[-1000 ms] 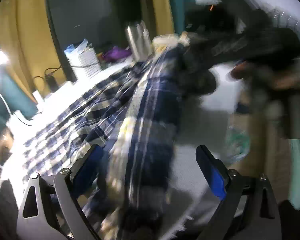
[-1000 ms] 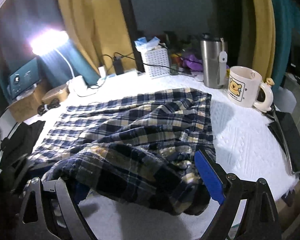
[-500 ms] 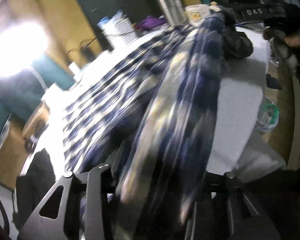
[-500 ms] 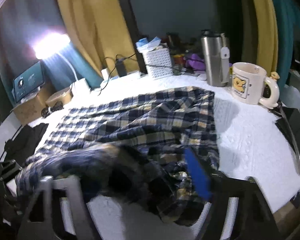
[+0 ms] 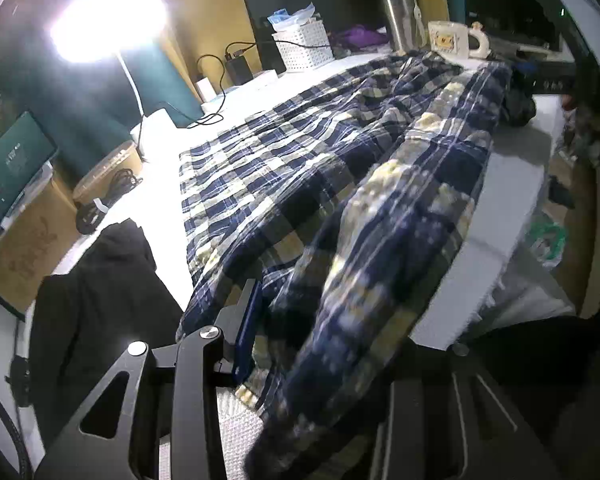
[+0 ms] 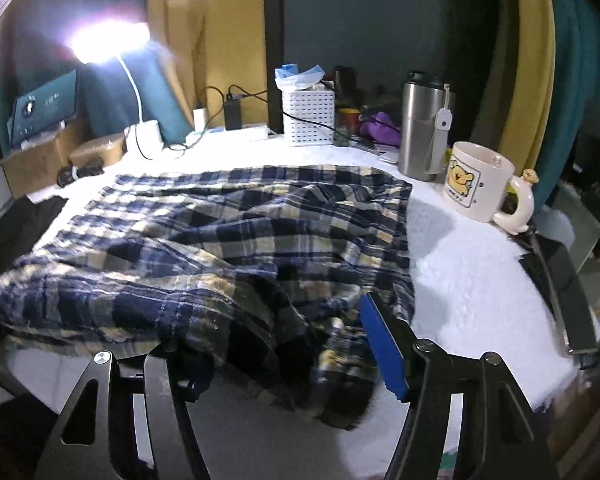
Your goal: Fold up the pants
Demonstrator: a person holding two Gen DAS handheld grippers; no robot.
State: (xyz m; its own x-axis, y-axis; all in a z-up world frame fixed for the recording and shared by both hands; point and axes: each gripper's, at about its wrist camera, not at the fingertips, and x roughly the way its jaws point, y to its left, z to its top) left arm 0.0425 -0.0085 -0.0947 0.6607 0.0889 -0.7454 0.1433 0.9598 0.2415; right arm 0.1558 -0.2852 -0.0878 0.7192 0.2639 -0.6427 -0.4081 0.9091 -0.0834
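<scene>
The left gripper [image 5: 320, 344] had just closed on a bunched edge of the plaid pants [image 5: 300, 160]; the right gripper [image 6: 284, 360] had likewise just narrowed around a thick fold of the same cloth. Beyond the jaws the pants lay rumpled across the white table [image 6: 472, 280]. Farther off stood a mug [image 6: 480, 184] and steel tumbler [image 6: 424, 128]; a swept fold might topple them, or the thick bunch might slip out.

In the left wrist view the plaid pants [image 5: 340, 184] smear into blur where they drape over the left tool [image 5: 320, 344], covering its right-hand finger, so whether the pads press the cloth cannot be told. In the right wrist view a bunched fold buries the left-hand finger of the right tool [image 6: 284, 356]. The lamp [image 6: 108, 40] is a blown-out glare with no outline.
</scene>
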